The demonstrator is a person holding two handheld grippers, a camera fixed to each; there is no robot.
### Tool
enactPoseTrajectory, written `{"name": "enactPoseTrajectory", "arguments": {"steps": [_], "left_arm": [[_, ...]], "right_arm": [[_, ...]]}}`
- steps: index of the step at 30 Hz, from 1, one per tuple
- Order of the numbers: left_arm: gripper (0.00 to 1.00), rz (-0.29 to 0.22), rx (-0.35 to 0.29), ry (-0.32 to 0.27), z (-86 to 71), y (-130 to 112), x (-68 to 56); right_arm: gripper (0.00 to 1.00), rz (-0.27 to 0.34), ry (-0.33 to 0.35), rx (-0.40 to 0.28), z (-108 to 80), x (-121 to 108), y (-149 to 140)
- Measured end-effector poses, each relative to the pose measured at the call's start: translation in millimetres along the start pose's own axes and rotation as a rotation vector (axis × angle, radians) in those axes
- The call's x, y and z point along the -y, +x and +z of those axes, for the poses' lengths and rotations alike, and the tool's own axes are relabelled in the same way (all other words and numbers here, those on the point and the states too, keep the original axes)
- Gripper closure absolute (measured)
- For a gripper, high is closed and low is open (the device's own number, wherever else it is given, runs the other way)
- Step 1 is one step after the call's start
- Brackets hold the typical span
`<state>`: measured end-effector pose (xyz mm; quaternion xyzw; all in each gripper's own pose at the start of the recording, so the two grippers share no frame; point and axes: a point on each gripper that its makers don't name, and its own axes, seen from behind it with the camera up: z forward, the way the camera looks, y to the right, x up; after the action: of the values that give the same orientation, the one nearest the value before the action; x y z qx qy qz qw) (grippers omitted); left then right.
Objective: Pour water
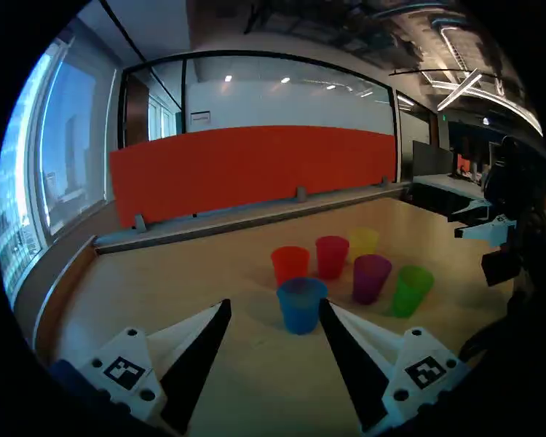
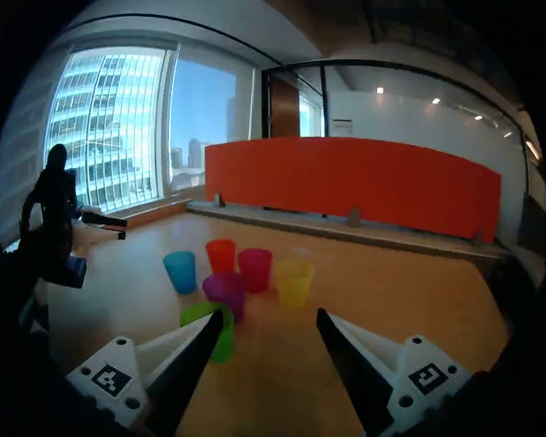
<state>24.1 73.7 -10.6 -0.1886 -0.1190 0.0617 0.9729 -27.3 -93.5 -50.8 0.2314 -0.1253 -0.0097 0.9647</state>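
Left gripper view looks along the left tongs (image 1: 274, 306), spread wide and empty; the blue cup (image 1: 301, 304) stands upright on the surface (image 1: 200, 269) just beyond their tips, with the orange cup (image 1: 290, 264) and purple cup (image 1: 370, 277) close behind; the right tongs (image 2: 269, 315) are likewise open and hold nothing, the green cup (image 2: 209, 331) beside their left finger; whether any cup holds water I cannot tell; an off-centre closing would likely tip the light blue cup or shove it into its neighbours, spilling whatever is inside.
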Motion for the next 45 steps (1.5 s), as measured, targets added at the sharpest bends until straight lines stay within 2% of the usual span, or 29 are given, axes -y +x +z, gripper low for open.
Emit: {"name": "enactPoseTrajectory", "arguments": {"steps": [6, 12, 24, 34, 45], "left_arm": [[0.12, -0.011, -0.053, 0.039, -3.3, 4.8, 1.1], [0.12, -0.015, -0.137, 0.106, -14.1, 21.4, 10.8], [0.12, -0.030, -0.243, 0.205, -33.6, 42.4, 19.0], [0.12, -0.033, -0.276, 0.234, -38.7, 44.8, 18.0], [0.12, -0.023, -0.282, 0.269, -35.2, 45.2, 20.5]], "right_arm": [[0.01, 0.018, -0.071, -0.069, 1.8, -14.1, 14.8], [0.01, 0.017, -0.157, -0.143, 2.6, -30.3, 32.7], [0.01, 0.054, -0.323, -0.291, -9.7, -59.8, 63.8], [0.01, 0.059, -0.421, -0.337, -16.9, -77.7, 65.6], [0.01, 0.054, -0.460, -0.339, -22.3, -85.0, 57.6]]}}
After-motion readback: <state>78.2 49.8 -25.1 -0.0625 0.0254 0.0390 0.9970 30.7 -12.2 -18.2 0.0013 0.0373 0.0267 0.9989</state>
